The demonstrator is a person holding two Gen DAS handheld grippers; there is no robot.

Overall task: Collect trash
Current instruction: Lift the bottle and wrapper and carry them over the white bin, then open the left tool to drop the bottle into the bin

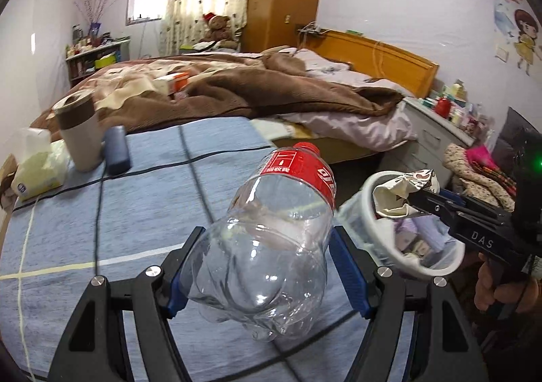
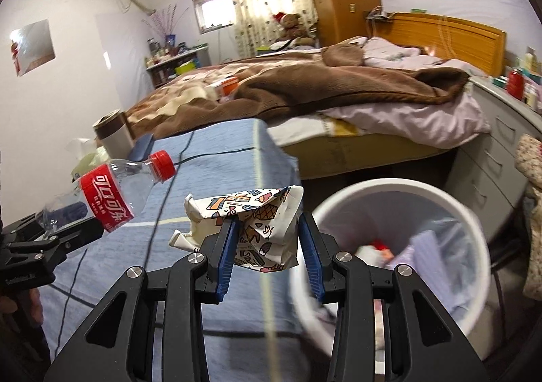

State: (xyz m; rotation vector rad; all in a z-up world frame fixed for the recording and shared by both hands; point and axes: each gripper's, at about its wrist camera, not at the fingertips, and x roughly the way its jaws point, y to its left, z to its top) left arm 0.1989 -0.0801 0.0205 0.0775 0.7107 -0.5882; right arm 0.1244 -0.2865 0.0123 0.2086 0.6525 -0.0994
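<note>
My left gripper is shut on an empty clear plastic bottle with a red label and red cap, held above the blue cloth-covered table. That bottle also shows at the left of the right wrist view. My right gripper is shut on a crumpled printed paper wrapper, which hangs over the table's right edge beside a white trash bin. In the left wrist view the wrapper hangs over the bin's rim. The bin holds a liner and some rubbish.
A grey cup, a dark blue case and a tissue pack stand at the table's far left. A black cable crosses the cloth. A bed with a brown blanket lies behind, and a grey drawer cabinet stands right of the bin.
</note>
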